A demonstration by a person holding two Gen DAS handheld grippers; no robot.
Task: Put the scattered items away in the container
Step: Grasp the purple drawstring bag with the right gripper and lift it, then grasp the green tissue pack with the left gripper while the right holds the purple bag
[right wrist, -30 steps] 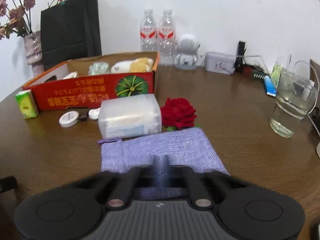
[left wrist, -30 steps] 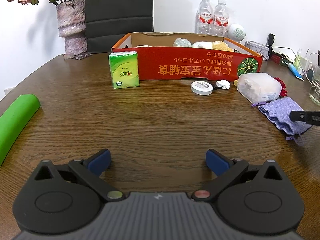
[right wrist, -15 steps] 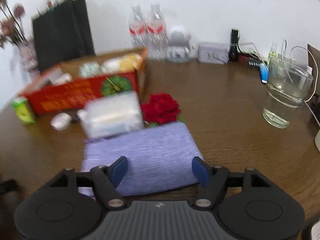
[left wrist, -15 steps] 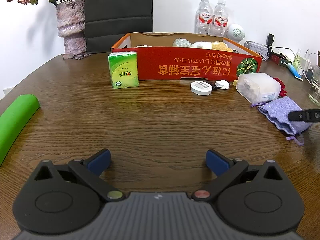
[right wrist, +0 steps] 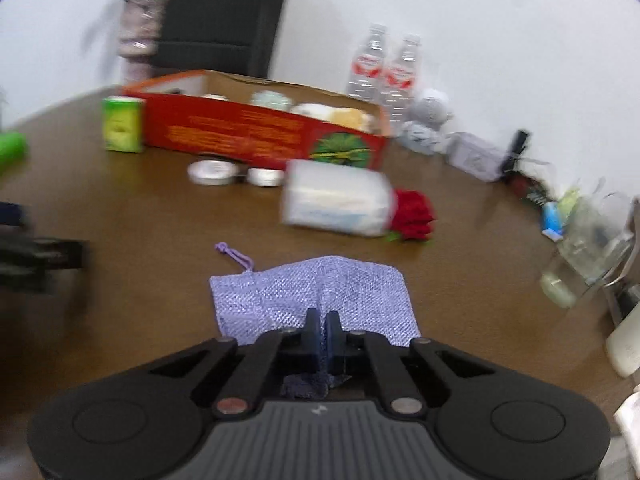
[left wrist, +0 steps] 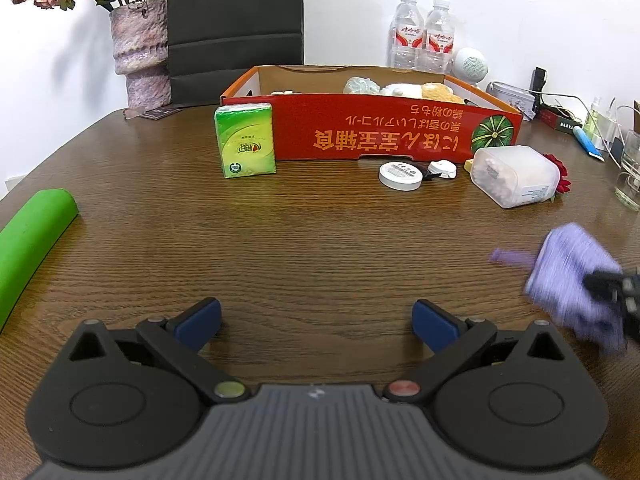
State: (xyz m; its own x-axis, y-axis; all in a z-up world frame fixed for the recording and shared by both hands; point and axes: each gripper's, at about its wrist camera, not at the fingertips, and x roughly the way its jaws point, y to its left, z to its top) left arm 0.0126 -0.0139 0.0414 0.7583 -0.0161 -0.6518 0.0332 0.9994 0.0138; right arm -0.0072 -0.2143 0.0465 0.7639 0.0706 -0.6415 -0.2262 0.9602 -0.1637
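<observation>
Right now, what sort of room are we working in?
Probably a home or small office: a wooden table against a white wall, with a vase of dried flowers, water bottles and charger cables.

This looks like a lived-in room of a home or a small office, arranged around a rounded wooden table (left wrist: 304, 248) set against a plain white wall (left wrist: 500, 8). At about eleven o'clock stands a mottled vase (left wrist: 140, 52) of dried pink flowers, with a black paper shopping bag (left wrist: 235, 20) beside it near twelve. Toward one o'clock are two water bottles (left wrist: 422, 36) and a small round white speaker (left wrist: 472, 66). At two o'clock lie chargers and tangled cables (left wrist: 576, 108), with a drinking glass (right wrist: 580, 256) near the table's edge.
</observation>
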